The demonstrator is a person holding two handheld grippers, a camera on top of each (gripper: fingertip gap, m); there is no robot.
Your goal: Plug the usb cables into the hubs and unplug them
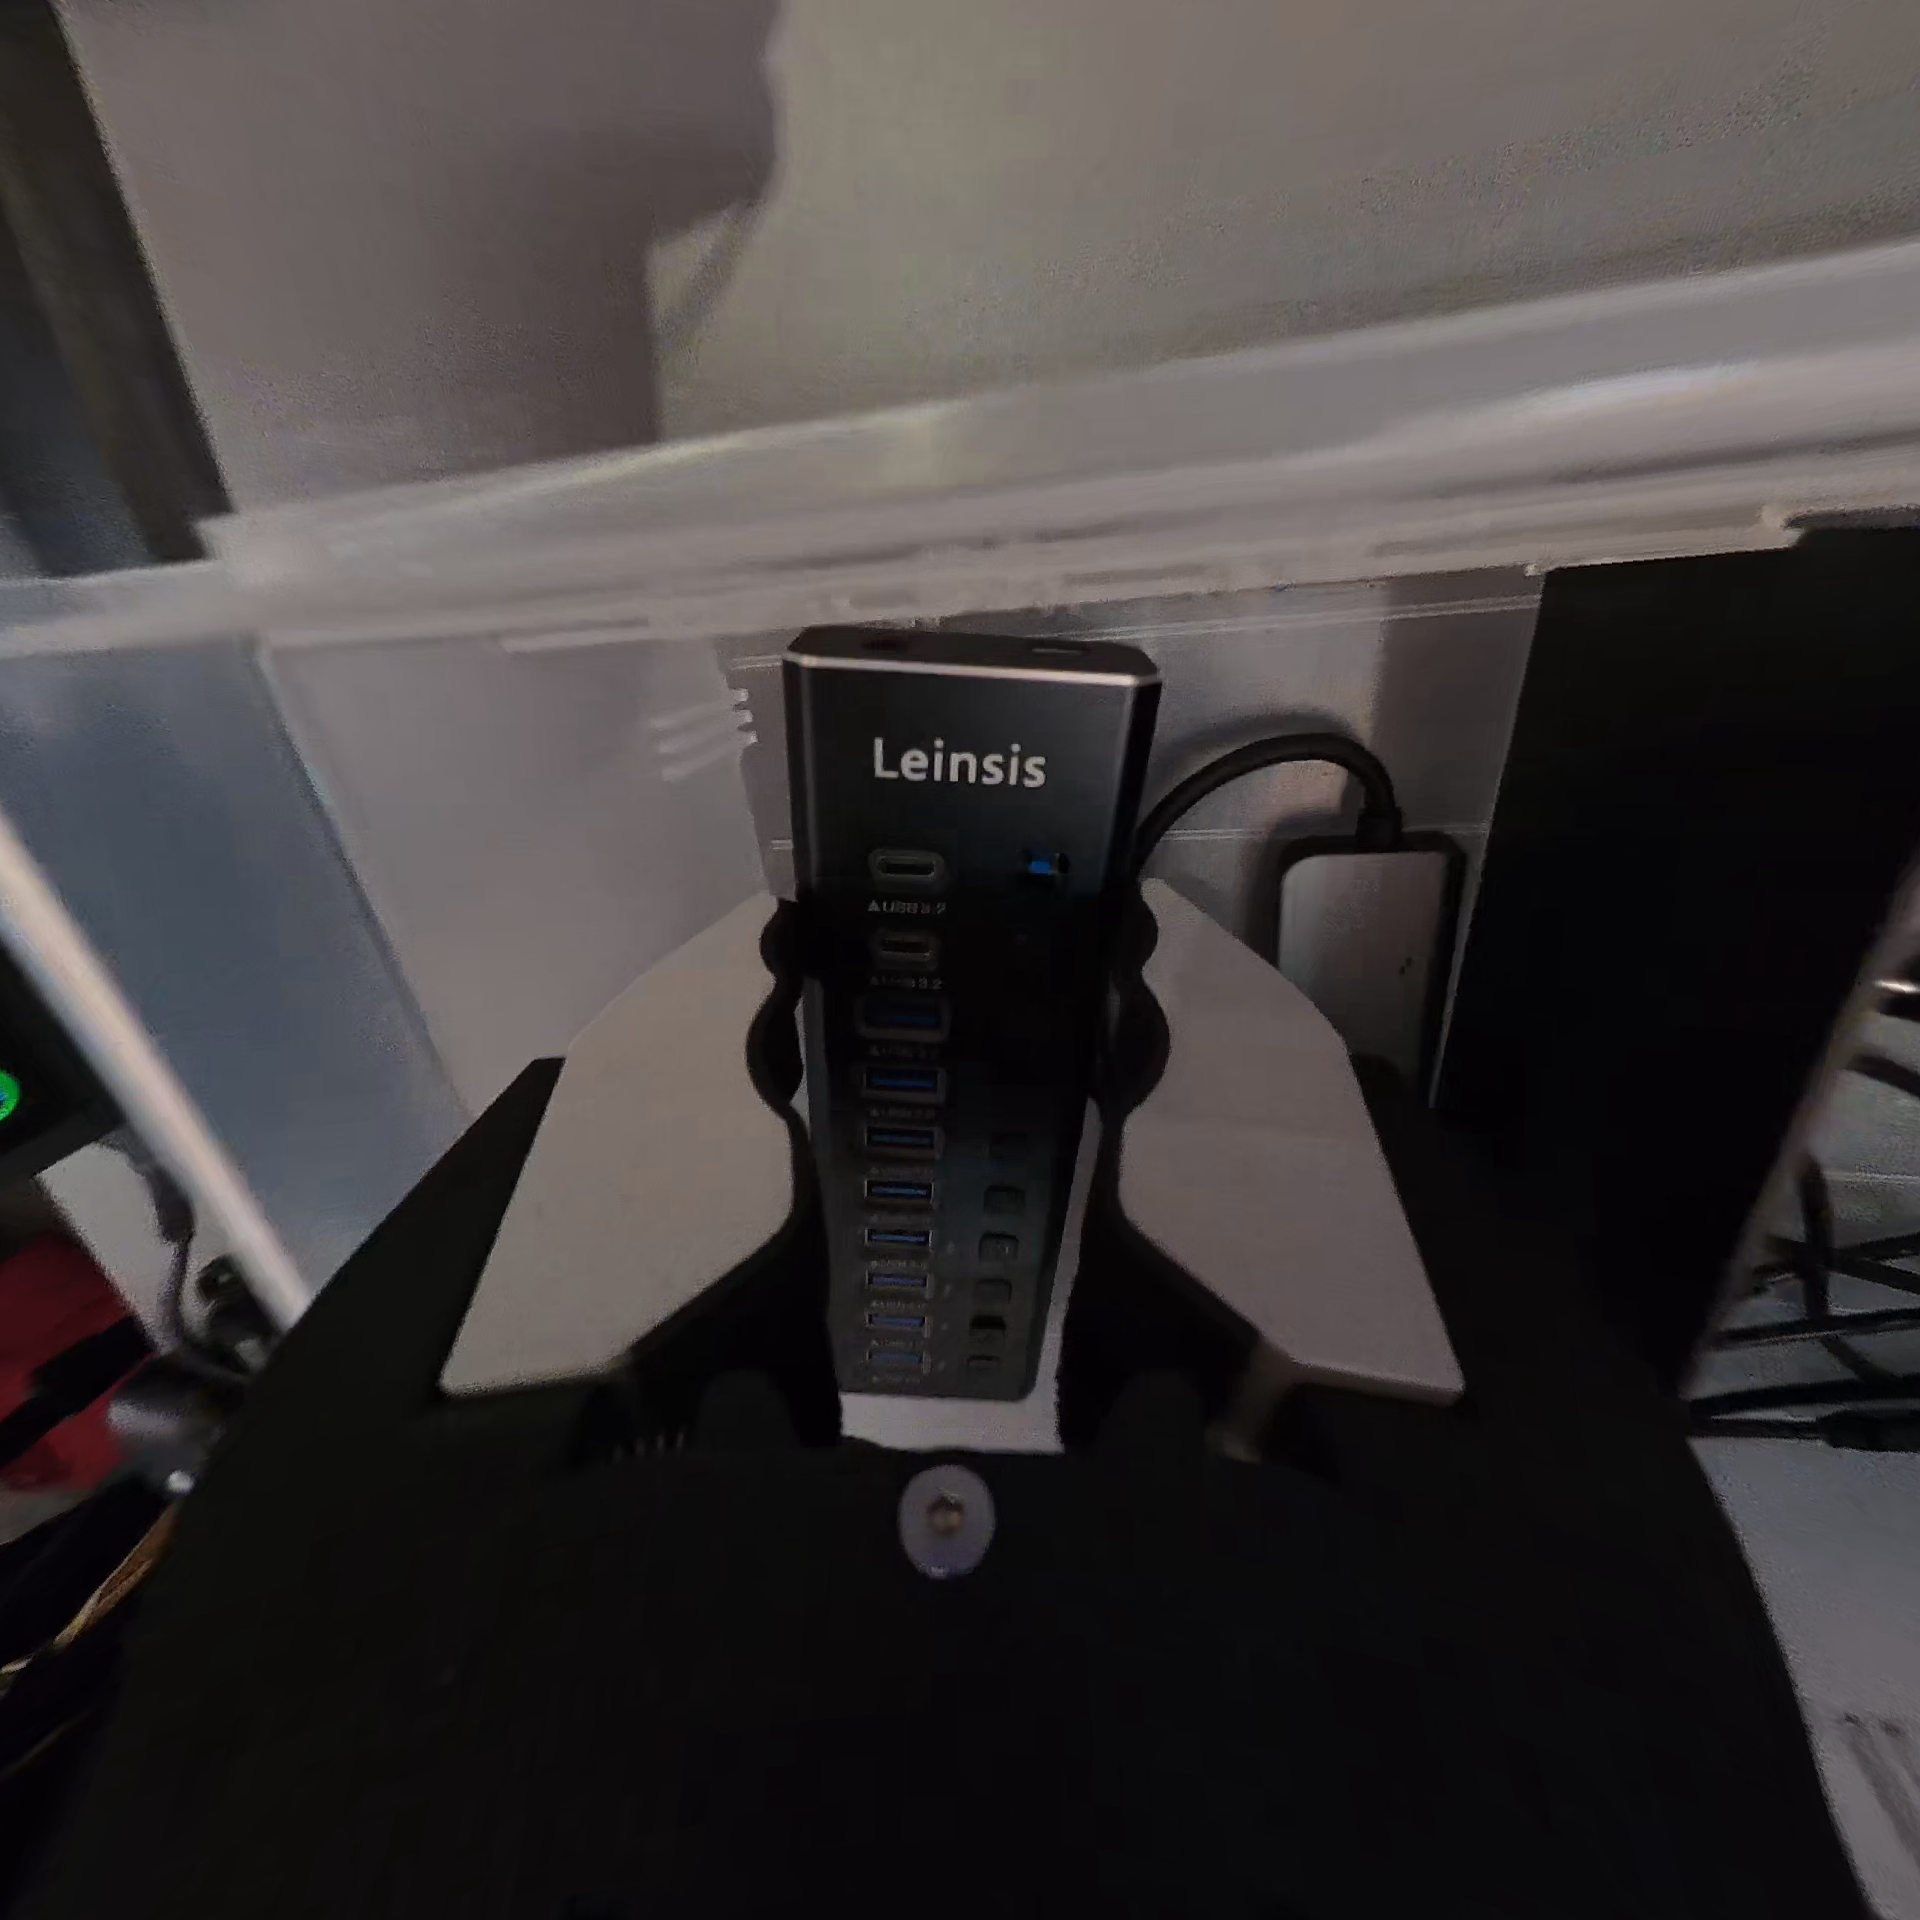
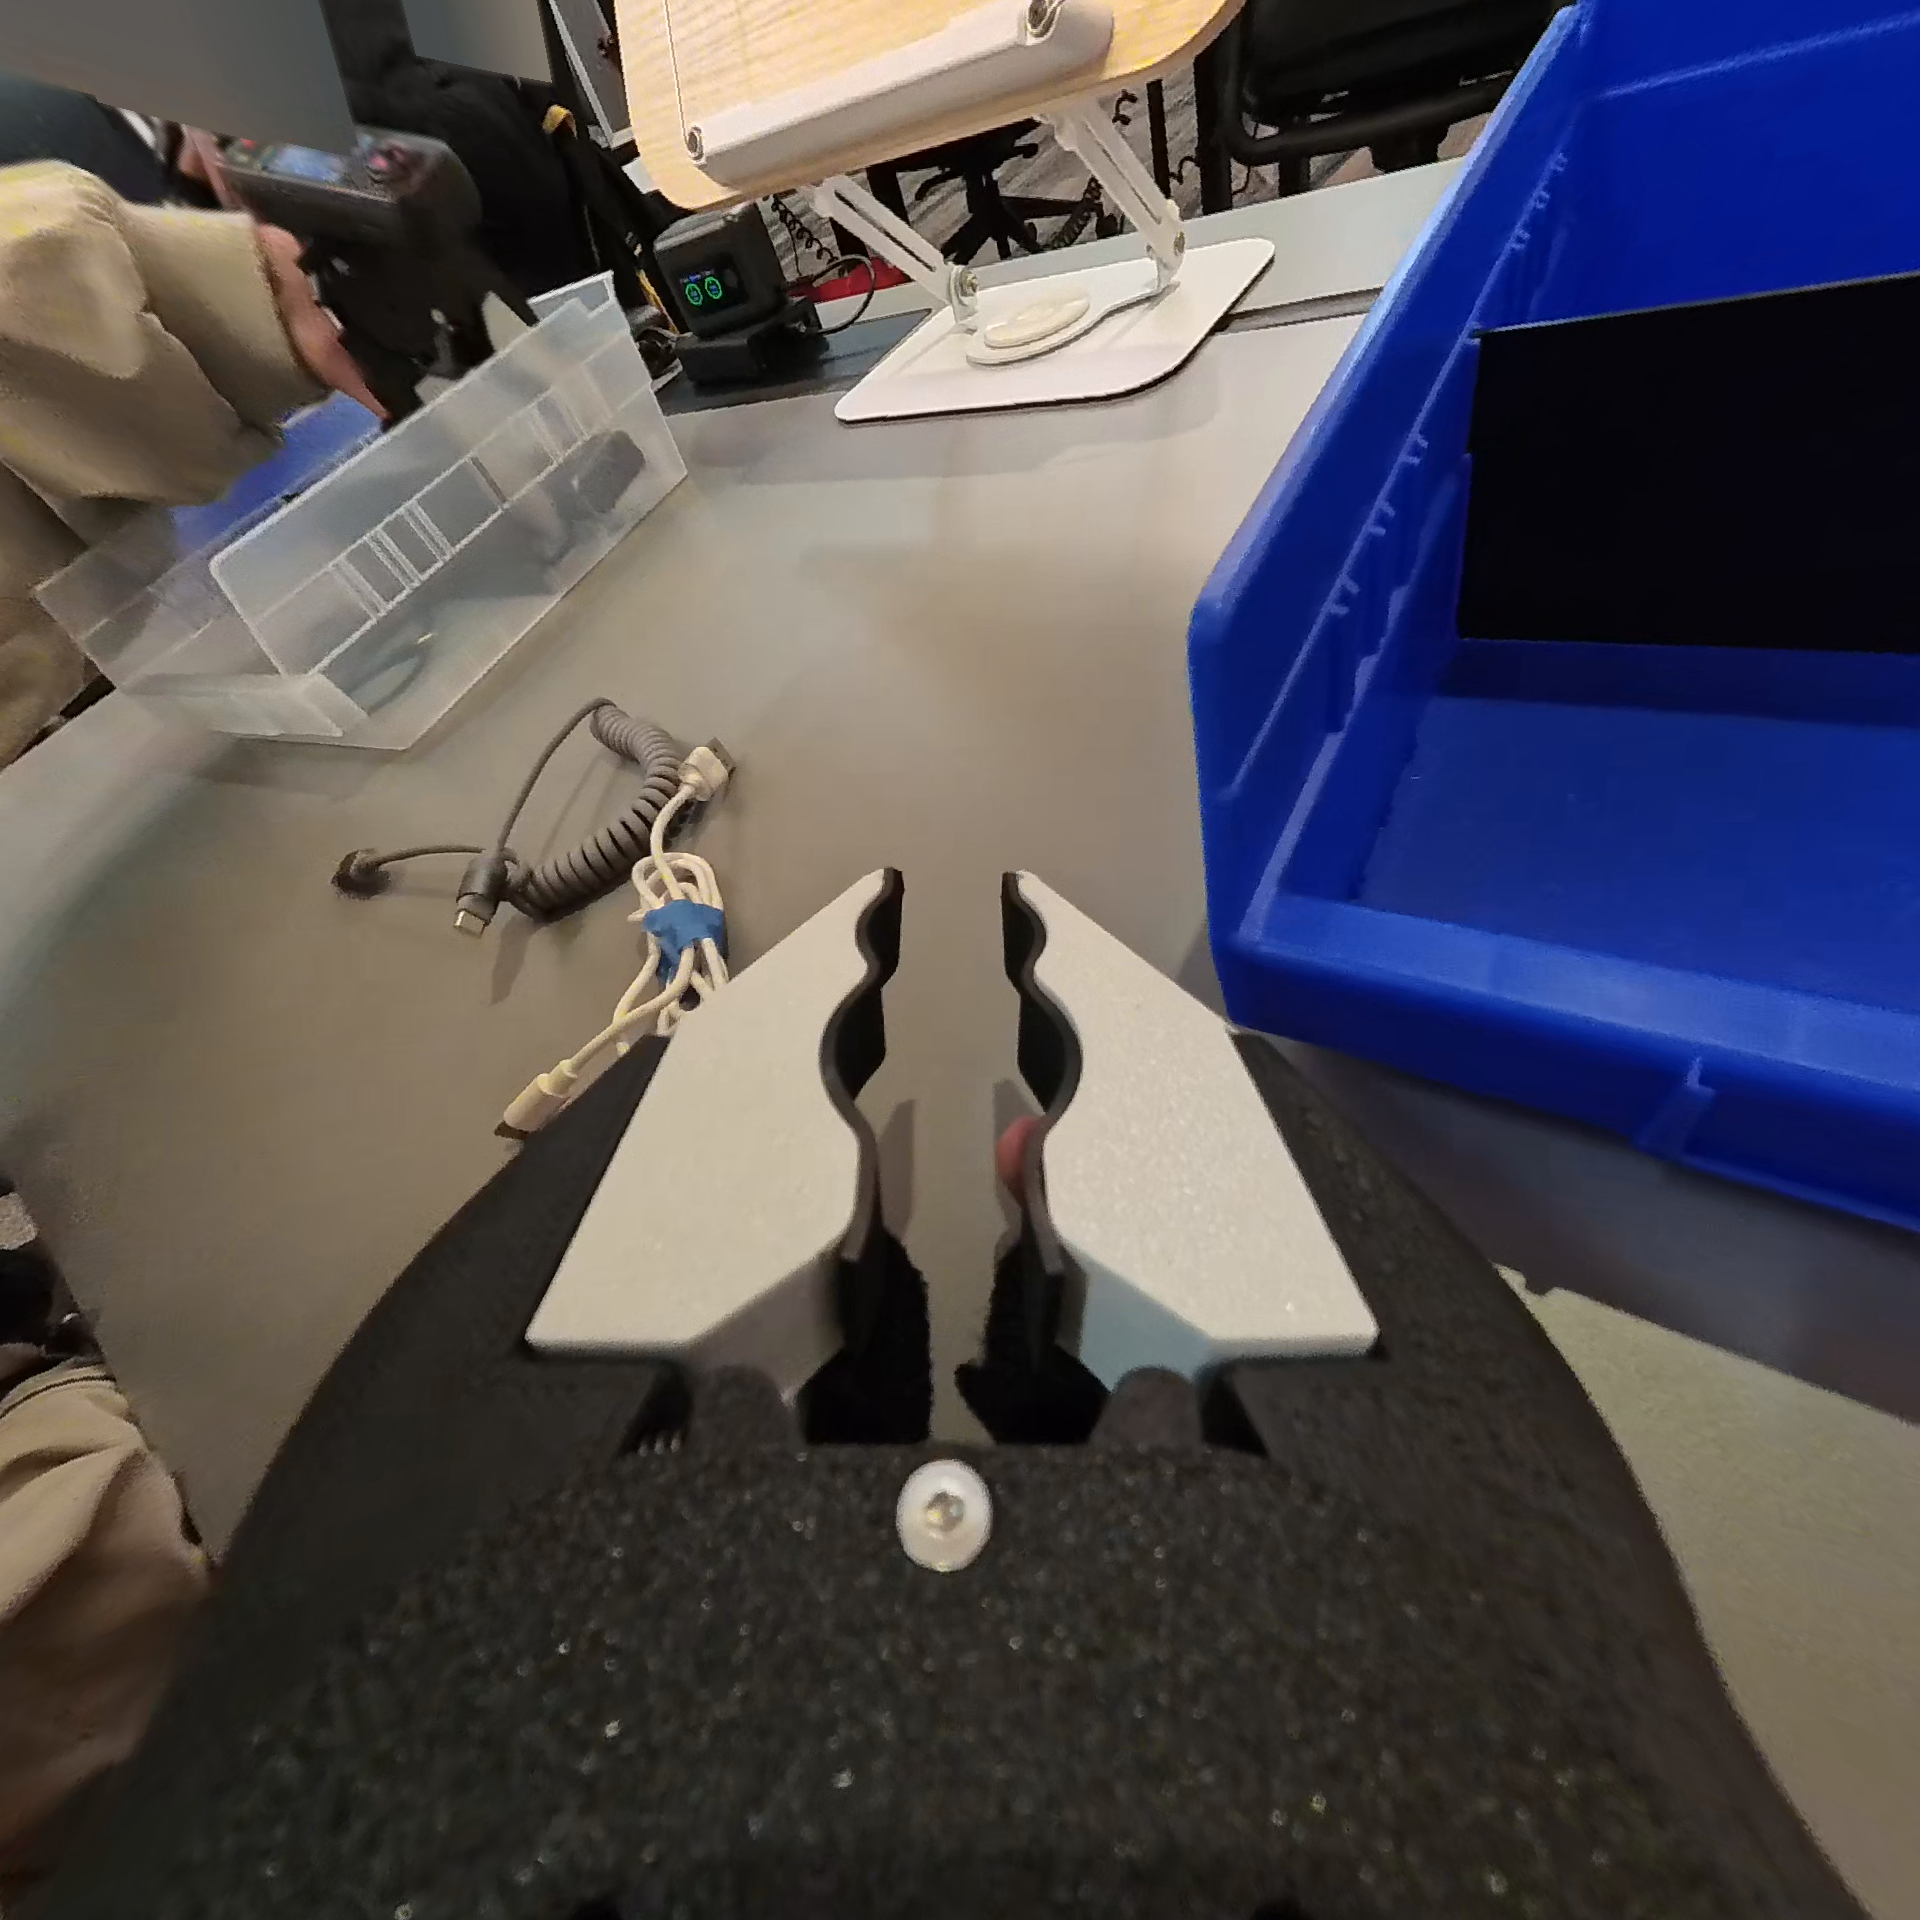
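Behind our left gripper (image 1: 951, 935) stands a clear plastic bin (image 1: 623, 540); its jaws are clamped on the black hub (image 1: 961, 790), which stands upright between them. Our right gripper (image 2: 951, 894) hovers over the grey table (image 2: 935, 623), jaws narrowly parted around nothing, with the coiled cable (image 2: 613, 821) and white cable (image 2: 681, 914) lying just to its left.

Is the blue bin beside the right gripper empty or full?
Empty, as far as visible: the blue bin shows a bare floor and a dark divider; behind the divider, cannot tell.

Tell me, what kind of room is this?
Probably an office or lab workspace: a grey table holds loose cables, a blue storage bin and a clear organizer box, with office chairs behind.
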